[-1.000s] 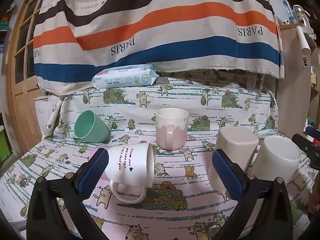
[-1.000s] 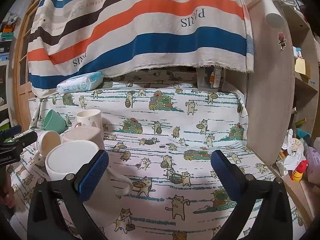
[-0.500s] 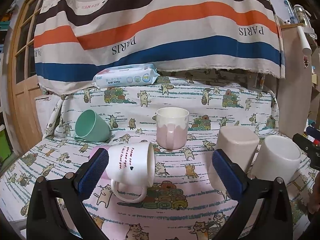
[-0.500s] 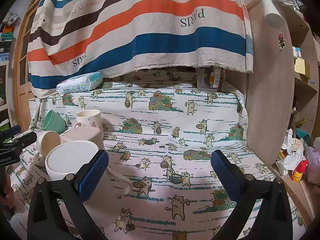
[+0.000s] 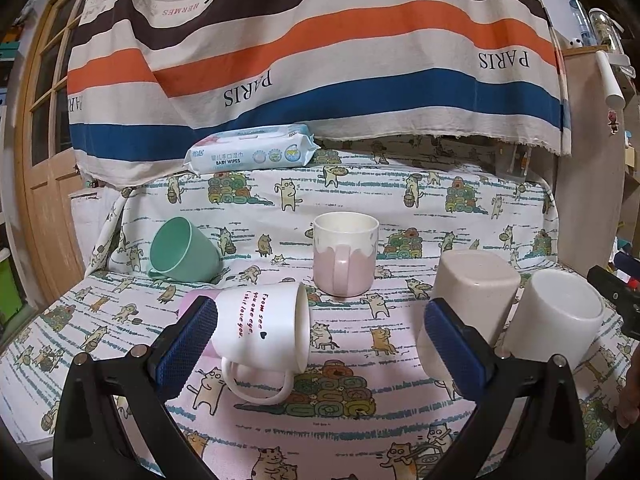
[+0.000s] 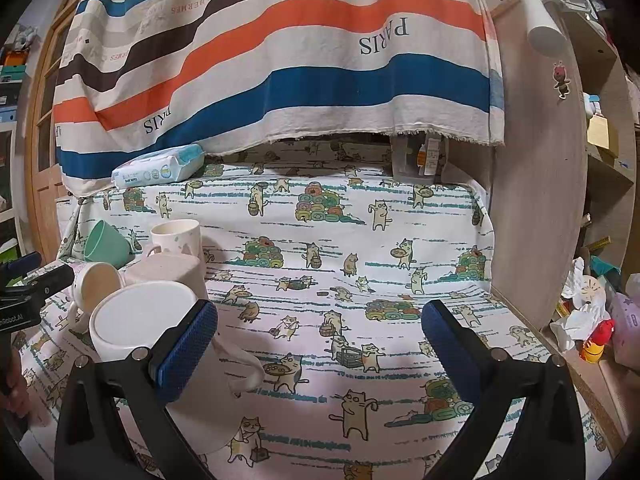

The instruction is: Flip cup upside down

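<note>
1. White lettered mug (image 5: 260, 326) lies on its side on the cat-print cloth (image 5: 360, 392) that covers the counter, mouth to the right in the left wrist view, handle loop resting on the cloth toward the camera. Red text runs along its wall.
2. Left hand-held gripper (image 5: 320, 344): blue pads spread wide, nothing between them but the lettered mug's mouth end. The left pad sits just beside the mug's base end; contact cannot be told.
3. Behind the lettered mug stands a pink-and-cream mug (image 5: 345, 258), upright, handle facing the camera.
4. Left and behind the lettered mug: green cup (image 5: 182, 250), tipped on its side, mouth open toward the camera.
5. Right of the lettered mug: a beige cup (image 5: 472, 284), inverted, and beside it a white cup (image 5: 554, 316), also bottom-up. The two stand close together; the right pad overlaps the beige one.
6. Far behind the lettered mug, a pack of baby wipes (image 5: 252, 152) lies at the edge of a striped hanging cloth (image 5: 320, 40).
7. Right hand-held gripper (image 6: 318, 344): pads wide apart, holding nothing, over bare cloth well right of the lettered mug. The left pad overlaps the white cup's wall; its handle (image 6: 240, 368) shows past the pad.
</note>
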